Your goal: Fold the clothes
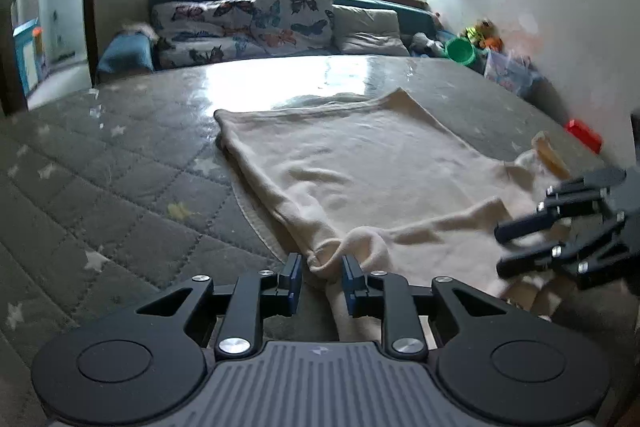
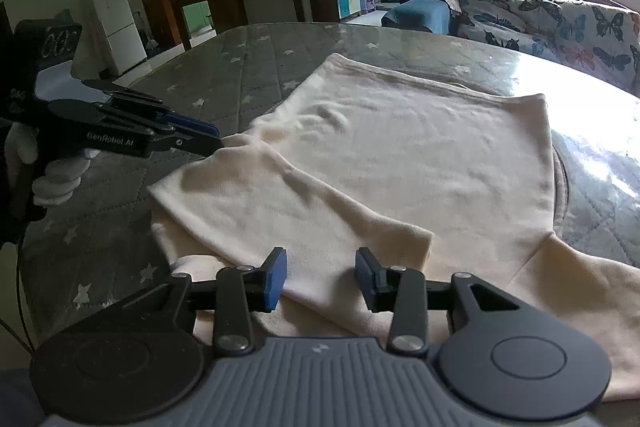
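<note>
Folding step: sleeve [image 2: 288, 203] laid across cream sweatshirt [image 1: 360, 163], spread ahead of me on mattress [image 1: 120, 179].
My left gripper [image 1: 320, 273]: spread around bunched shoulder fold.
My right gripper [image 2: 320, 277]: spread over sleeve cuff.
Next, I judge: pinch, then fold.

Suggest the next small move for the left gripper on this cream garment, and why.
Probably close the left gripper on the bunched fabric. Its fingers are apart and straddle a raised fold of the cream garment, so the cloth is framed but not pinched. The right gripper is open too, over the folded sleeve, holding nothing, so nothing can lift yet.
</note>
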`<state>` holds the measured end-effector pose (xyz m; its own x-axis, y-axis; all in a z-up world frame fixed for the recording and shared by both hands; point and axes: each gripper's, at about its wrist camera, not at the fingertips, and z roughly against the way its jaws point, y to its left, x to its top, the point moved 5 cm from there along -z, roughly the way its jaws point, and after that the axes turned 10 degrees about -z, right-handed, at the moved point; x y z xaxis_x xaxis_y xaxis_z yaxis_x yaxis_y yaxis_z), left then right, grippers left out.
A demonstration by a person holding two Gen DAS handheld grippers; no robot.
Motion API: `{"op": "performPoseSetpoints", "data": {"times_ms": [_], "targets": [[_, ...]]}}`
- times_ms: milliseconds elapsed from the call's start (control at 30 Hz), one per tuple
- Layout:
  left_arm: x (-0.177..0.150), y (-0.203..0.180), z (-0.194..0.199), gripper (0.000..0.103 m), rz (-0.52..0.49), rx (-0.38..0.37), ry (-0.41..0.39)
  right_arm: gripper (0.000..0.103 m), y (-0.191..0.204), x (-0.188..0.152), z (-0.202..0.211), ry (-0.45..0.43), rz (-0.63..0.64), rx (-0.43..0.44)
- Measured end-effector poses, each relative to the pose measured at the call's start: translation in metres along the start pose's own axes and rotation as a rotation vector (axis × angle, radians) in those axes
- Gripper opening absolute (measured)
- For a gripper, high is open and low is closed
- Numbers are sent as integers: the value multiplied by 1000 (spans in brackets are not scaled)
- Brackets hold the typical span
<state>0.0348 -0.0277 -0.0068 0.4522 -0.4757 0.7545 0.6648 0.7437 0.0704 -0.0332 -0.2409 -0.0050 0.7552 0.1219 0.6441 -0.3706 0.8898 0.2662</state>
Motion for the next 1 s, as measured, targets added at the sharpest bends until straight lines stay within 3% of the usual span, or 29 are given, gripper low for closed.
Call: {"op": "performPoseSetpoints", "data": {"times_ms": [233,433,533,667,800,900,1000], "targets": [[1,1,-7,23,5,-48,0,39,-1,-1,0,1,-6,4],[3,3,-15,11,5,-56,2,40,-1,-1,0,-2,-9,5],[9,4,-7,8,-37,11,-12,41,-2,-2,0,-3,-7,5],[20,0,9,7,-191,104,-26,41,-1,-3,-1,-5,0,4],[4,2,-8,7,-312,223,91,43,0,-4,-2,-6,16,-2],[-7,25,-16,7,-191,265,158,43,1,-4,-1,-7,18,-4],[5,22,4,7,-86,216,48,44,1,-2,0,-7,15,3]]}}
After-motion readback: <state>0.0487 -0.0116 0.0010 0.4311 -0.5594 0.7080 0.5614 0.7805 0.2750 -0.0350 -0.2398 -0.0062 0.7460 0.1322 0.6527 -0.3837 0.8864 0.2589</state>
